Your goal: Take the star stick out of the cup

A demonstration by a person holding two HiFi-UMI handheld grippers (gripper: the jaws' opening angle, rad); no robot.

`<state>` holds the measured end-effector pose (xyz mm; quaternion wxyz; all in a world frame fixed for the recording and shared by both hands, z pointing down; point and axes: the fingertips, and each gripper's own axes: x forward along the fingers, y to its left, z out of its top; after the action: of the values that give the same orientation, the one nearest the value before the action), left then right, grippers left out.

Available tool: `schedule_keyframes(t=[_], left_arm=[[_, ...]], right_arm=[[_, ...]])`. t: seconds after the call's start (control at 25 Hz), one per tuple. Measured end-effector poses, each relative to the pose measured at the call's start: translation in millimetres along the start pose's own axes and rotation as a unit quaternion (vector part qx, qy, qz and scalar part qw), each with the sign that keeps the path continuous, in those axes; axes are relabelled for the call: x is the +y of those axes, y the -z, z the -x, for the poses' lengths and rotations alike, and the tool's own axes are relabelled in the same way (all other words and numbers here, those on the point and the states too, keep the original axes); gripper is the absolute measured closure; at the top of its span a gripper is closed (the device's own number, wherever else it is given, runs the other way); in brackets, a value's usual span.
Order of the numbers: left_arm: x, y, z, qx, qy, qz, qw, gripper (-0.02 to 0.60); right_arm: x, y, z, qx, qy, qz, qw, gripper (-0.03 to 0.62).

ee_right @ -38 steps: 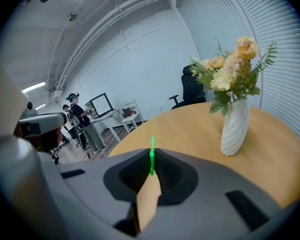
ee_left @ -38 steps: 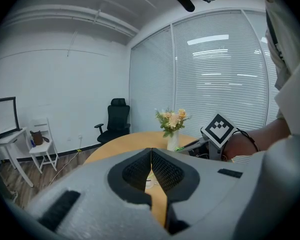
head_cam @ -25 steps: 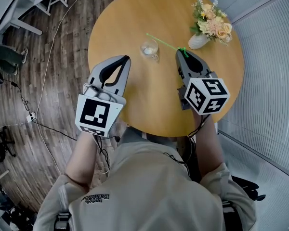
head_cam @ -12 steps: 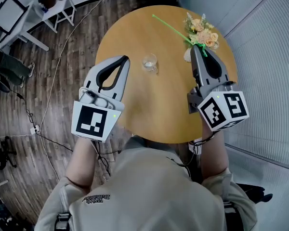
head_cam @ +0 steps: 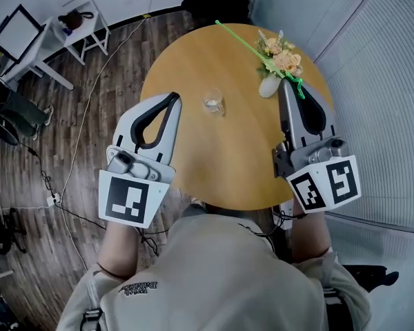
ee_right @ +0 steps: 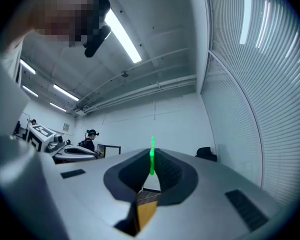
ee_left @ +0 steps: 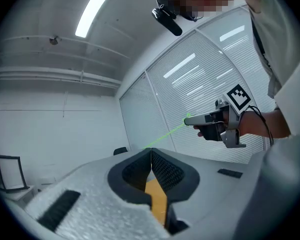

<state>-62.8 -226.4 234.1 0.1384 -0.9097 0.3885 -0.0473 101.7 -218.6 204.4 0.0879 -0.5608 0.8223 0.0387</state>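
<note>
Seen from the head view, the right gripper (head_cam: 288, 83) pinched the star stick (head_cam: 245, 43) at its closed tips, well apart from the cup (head_cam: 213, 103), the left gripper view showed the left gripper (ee_left: 151, 154) with jaws together and empty, and only the right gripper view showed the stick's end clamped between them.

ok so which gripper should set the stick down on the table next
Right. The right gripper is shut on the star stick, which is lifted clear of the cup. The left gripper is shut with nothing in it, beside the cup.
</note>
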Motion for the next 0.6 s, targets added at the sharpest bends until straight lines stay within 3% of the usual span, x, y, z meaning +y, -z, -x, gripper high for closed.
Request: schedule_keyframes(t=[0.2, 0.4, 0.6], left_arm=[[-11.4, -3.2, 10.1, 0.001, 0.009, -0.002, 1.0000, 0.560], [-10.8, 5.5, 18.4, 0.006, -0.004, 0.034, 0.9994, 0.560], [-13.6, 16.7, 24.3, 0.019, -0.004, 0.046, 0.9988, 0.560]], right_arm=[[12.9, -6.0, 12.0, -0.011, -0.010, 0.013, 1.000, 0.556], [18.4, 7.1, 20.7, 0.005, -0.022, 0.008, 1.000, 0.556], [19.6, 20.8, 28.7, 0.025, -0.026, -0.014, 0.999, 0.556]])
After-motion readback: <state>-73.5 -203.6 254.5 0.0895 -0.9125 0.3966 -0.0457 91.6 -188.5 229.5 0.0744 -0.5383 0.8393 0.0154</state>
